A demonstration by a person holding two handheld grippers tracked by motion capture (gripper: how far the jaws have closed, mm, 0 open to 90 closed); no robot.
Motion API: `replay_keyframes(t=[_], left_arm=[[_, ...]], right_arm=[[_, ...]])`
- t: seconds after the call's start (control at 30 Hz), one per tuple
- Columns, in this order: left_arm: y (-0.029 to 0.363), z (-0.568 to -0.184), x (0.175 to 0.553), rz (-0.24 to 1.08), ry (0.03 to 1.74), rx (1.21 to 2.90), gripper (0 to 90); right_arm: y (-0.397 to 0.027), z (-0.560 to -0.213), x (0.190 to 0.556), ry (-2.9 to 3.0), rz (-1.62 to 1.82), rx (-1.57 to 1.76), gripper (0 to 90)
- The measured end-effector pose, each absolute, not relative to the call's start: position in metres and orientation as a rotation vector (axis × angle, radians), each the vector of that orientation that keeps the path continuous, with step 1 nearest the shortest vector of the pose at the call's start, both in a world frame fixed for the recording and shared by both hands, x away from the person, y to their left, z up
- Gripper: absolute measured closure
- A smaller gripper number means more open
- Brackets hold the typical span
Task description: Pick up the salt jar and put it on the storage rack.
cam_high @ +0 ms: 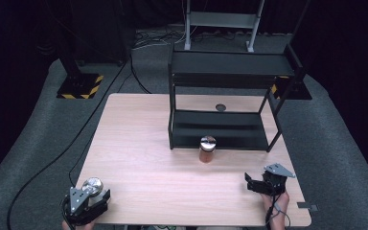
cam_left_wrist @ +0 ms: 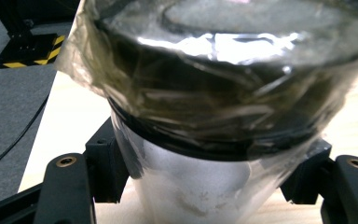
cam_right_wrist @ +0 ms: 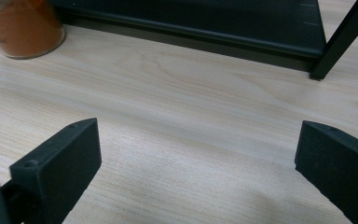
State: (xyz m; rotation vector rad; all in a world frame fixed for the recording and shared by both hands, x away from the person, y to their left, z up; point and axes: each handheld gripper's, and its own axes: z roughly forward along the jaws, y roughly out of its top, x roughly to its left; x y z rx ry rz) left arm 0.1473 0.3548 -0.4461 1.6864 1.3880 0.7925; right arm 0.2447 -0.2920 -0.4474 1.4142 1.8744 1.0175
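At the table's near left corner my left gripper is shut on a jar with a shiny silver lid. The left gripper view, looking along my left gripper, has that jar very close: crinkled clear film covers its dark cap, and both black pads press on its pale body. My right gripper rests open near the table's right front edge, with nothing between its fingers. In the right gripper view, only bare wood lies between the spread jaws of my right gripper.
A second jar with orange contents and a silver lid stands mid-table, just in front of a black two-tier shelf rack. That orange jar and the rack's lower shelf lie ahead of my right gripper. Cables trail off the wooden table.
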Motion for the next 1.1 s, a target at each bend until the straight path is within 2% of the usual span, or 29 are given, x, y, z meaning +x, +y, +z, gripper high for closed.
replay_keyframes(t=[0.87, 1.1], left_arm=[[0.341, -0.386, 0.187, 0.648, 1.213, 1.827, 30.9], [0.333, -0.373, 0.198, 0.658, 1.170, 1.865, 30.8]], right_arm=[[-0.292, -0.448, 0.244, 1.875, 1.019, 1.405, 0.0], [-0.292, -0.448, 0.244, 1.878, 1.017, 1.406, 0.0]])
